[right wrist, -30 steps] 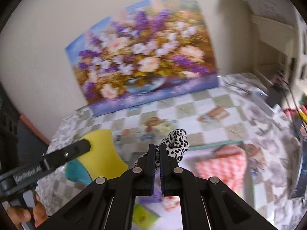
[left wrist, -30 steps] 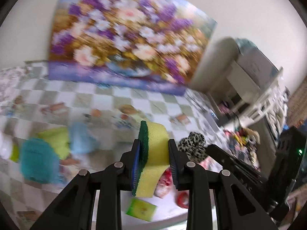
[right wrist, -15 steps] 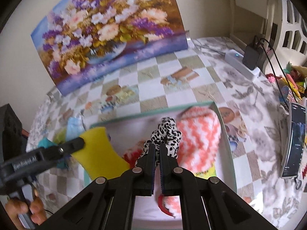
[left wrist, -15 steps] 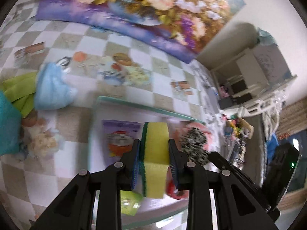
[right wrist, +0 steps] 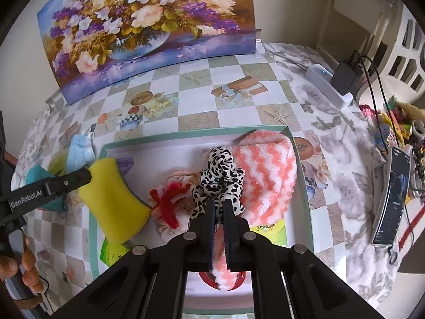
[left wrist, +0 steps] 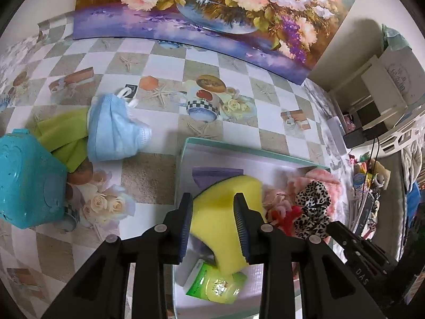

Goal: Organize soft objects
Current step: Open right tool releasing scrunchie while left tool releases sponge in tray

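- Here, the left gripper (left wrist: 213, 226) hangs over the left part of a shallow box (right wrist: 300, 159) on the desk (left wrist: 159, 183), and its fingers (left wrist: 186, 220) are easing apart with a yellow sponge (left wrist: 225, 212) between them, the pads still against its sides.
- The sponge sits tilted inside the box, its lower end over a green packet (left wrist: 215, 284) on the box floor.
- The right gripper (right wrist: 218, 212) points down into the middle of the box; its fingers (right wrist: 209, 218) are opening slightly, yet they still pinch a black-and-white spotted scrunchie (right wrist: 220, 178).
- The scrunchie lies in the box, touching an orange-and-white fluffy cloth (right wrist: 265, 170) on its right and just beside a red-and-pink yarn piece (right wrist: 170, 202) on its left.
- Outside the box, to the left, a light blue face mask (left wrist: 114, 130) lies on a green cloth (left wrist: 63, 138), next to a teal plastic basket (left wrist: 26, 180).
- A flower painting (right wrist: 143, 26) leans against the wall behind the desk.
- A phone (right wrist: 393, 199) lies at the right edge of the desk, and a charger (right wrist: 345, 77) is plugged in near the far corner.
- A hand (right wrist: 16, 265) grips the left gripper's handle.
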Demonstrator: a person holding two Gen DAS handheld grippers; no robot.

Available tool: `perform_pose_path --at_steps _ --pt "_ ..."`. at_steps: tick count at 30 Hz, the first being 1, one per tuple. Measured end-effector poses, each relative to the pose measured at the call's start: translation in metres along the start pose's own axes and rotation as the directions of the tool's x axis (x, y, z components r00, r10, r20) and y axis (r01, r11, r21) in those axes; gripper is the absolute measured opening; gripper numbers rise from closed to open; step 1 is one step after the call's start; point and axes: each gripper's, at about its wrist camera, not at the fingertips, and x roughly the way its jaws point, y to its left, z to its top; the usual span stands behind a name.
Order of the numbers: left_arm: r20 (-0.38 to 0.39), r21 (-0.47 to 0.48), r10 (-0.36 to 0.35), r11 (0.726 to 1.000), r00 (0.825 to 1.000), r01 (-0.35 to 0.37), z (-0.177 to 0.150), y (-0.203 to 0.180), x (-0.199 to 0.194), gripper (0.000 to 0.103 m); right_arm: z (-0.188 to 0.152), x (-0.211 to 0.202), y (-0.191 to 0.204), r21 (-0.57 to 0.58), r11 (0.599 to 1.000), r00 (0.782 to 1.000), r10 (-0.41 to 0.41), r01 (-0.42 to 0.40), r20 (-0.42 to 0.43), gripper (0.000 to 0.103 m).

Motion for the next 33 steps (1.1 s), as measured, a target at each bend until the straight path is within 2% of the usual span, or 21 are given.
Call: perform_pose_path --at_steps 5,6,8,13,17,19,24,29,31,33 --pt "0.034 0.01 0.025 1.0 0.999 -0.026 0.001 0.001 -0.011 0.045 0.001 -0.002 0.005 -0.014 1.0 1.0 -0.022 0.022 0.014 0.01" --pt "0.04 0.009 0.033 0.999 0.999 -0.033 0.002 0.001 -0.014 0.048 0.001 -0.003 0.005 -0.015 1.0 1.0 -0.024 0.024 0.017 0.015" --pt "0.055 0.008 0.055 0.998 0.997 -0.055 0.004 0.003 -0.019 0.062 0.001 -0.005 0.007 -0.018 0.999 0.999 -0.026 0.026 0.026 0.026" --pt "0.104 0.017 0.154 0.988 0.983 -0.156 0.008 0.009 -0.035 0.073 0.003 -0.012 0.012 -0.02 0.999 0.998 -0.033 0.034 0.062 0.059" --pt "0.144 0.013 0.214 0.976 0.966 -0.218 0.009 0.016 -0.046 0.083 0.005 -0.014 0.018 -0.031 0.999 0.997 -0.024 0.026 0.072 0.064" --pt "0.166 0.007 0.248 0.967 0.954 -0.253 0.01 0.02 -0.051 0.088 0.004 -0.013 0.022 -0.042 0.999 0.997 -0.025 0.028 0.069 0.07" --pt "0.202 -0.012 0.311 0.949 0.929 -0.316 0.011 0.03 -0.059 0.089 0.004 -0.008 0.028 -0.059 0.997 0.997 -0.045 0.049 0.06 0.077" --pt "0.207 -0.02 0.329 0.943 0.921 -0.333 0.013 0.037 -0.062 0.093 0.005 -0.008 0.029 -0.04 0.998 0.996 -0.046 0.049 0.07 0.088" --pt "0.208 -0.026 0.327 0.944 0.922 -0.329 0.015 0.04 -0.063 0.093 0.007 -0.009 0.03 -0.036 0.998 0.995 -0.047 0.05 0.087 0.101" --pt "0.211 -0.03 0.324 0.945 0.922 -0.325 0.016 0.045 -0.066 0.093 0.008 -0.011 0.033 -0.036 0.998 0.993 -0.049 0.054 0.111 0.103"
